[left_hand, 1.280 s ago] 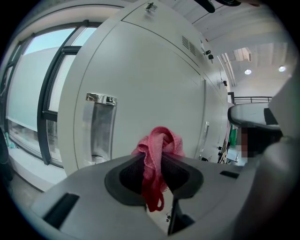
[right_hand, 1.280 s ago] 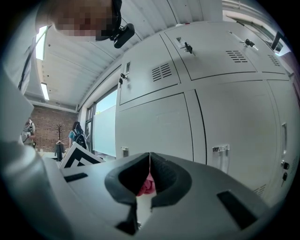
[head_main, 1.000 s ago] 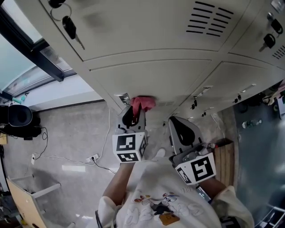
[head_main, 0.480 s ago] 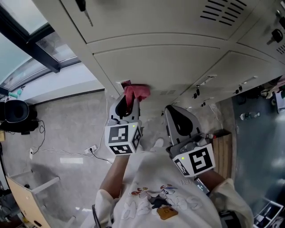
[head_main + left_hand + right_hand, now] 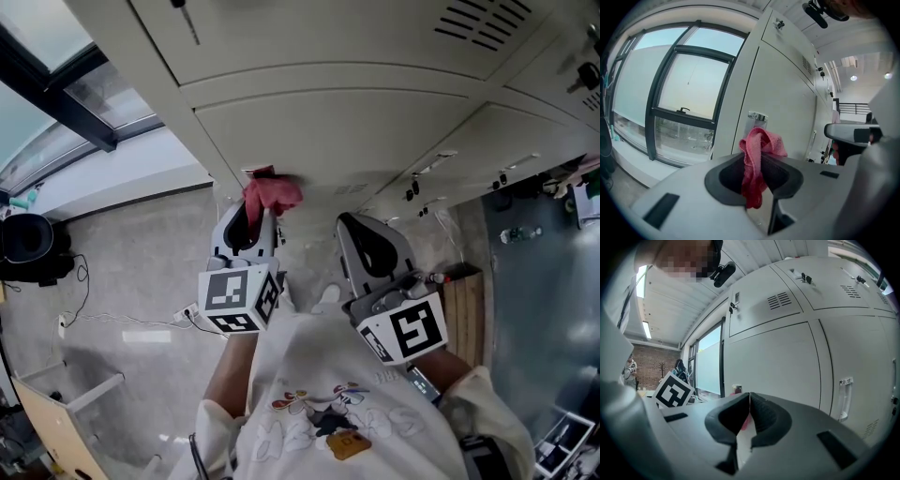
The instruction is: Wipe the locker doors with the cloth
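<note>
A crumpled pink cloth (image 5: pixel 270 193) (image 5: pixel 757 154) is pinched in my left gripper (image 5: pixel 256 217) (image 5: pixel 758 161), bunched up past the jaw tips. It sits at the left edge of a lower cream locker door (image 5: pixel 347 131) (image 5: pixel 780 103), right by that door's metal handle (image 5: pixel 757 116). Whether the cloth touches the door I cannot tell. My right gripper (image 5: pixel 364 246) (image 5: pixel 749 401) hovers to the right, jaws pressed together with nothing between them, pointing at the locker doors (image 5: pixel 787 366).
More locker doors with vents (image 5: pixel 476 28) and keys (image 5: pixel 184 13) stand above and to the right. A large window (image 5: pixel 670 93) lies left of the lockers. Cables (image 5: pixel 141 323) and a black object (image 5: pixel 33 239) lie on the grey floor. A wooden crate (image 5: pixel 466 309) stands at right.
My left gripper and the pink cloth have moved left and slightly up in the head view along the door's left edge. The right gripper drifted slightly left.
</note>
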Action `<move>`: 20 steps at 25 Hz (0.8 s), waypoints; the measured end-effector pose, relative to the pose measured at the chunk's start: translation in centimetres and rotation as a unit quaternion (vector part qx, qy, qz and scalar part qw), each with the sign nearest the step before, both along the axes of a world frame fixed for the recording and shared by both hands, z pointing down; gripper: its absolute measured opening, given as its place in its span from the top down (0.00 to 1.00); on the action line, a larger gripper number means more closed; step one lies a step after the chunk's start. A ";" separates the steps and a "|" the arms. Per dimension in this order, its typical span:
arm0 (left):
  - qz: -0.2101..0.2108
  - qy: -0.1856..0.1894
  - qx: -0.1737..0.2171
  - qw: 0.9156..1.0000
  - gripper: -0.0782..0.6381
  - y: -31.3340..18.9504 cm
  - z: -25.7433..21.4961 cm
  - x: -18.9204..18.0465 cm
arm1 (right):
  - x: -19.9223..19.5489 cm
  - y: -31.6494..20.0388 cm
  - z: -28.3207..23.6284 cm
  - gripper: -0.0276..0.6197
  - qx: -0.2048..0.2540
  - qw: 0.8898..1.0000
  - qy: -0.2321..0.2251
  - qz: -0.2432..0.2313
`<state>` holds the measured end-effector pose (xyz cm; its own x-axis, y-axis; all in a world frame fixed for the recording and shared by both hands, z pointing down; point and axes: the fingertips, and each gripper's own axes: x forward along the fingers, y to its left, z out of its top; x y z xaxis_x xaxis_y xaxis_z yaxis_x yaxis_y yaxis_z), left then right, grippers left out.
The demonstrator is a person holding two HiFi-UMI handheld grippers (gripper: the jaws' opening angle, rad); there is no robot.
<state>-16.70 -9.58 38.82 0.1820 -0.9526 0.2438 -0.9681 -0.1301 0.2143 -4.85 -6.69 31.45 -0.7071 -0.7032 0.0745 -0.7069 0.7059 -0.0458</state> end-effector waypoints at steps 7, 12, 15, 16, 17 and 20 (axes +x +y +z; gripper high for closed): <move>0.019 0.043 0.006 0.999 0.76 0.8 -0.2 0.3 | -0.6 -0.2 0.2 0.94 -0.003 1.000 0.002 0.000; 0.035 0.072 0.009 0.997 0.76 1.8 0.6 1.3 | -0.5 -0.2 0.8 0.94 -0.009 1.000 0.005 0.004; 0.036 0.070 0.010 0.997 0.76 1.7 1.0 1.9 | -0.5 -0.1 0.9 0.94 -0.010 1.000 0.008 0.003; 0.036 0.065 0.012 0.997 0.76 1.6 0.9 2.0 | -0.4 -0.2 0.8 0.94 -0.010 1.000 0.009 0.004; 0.035 0.062 0.013 0.997 0.76 1.5 0.8 2.2 | -0.3 -0.3 0.8 0.94 -0.009 1.000 0.009 0.004; 0.021 0.051 0.005 0.998 0.76 1.0 1.1 2.3 | -0.1 -0.3 0.6 0.94 -0.008 1.000 0.008 0.006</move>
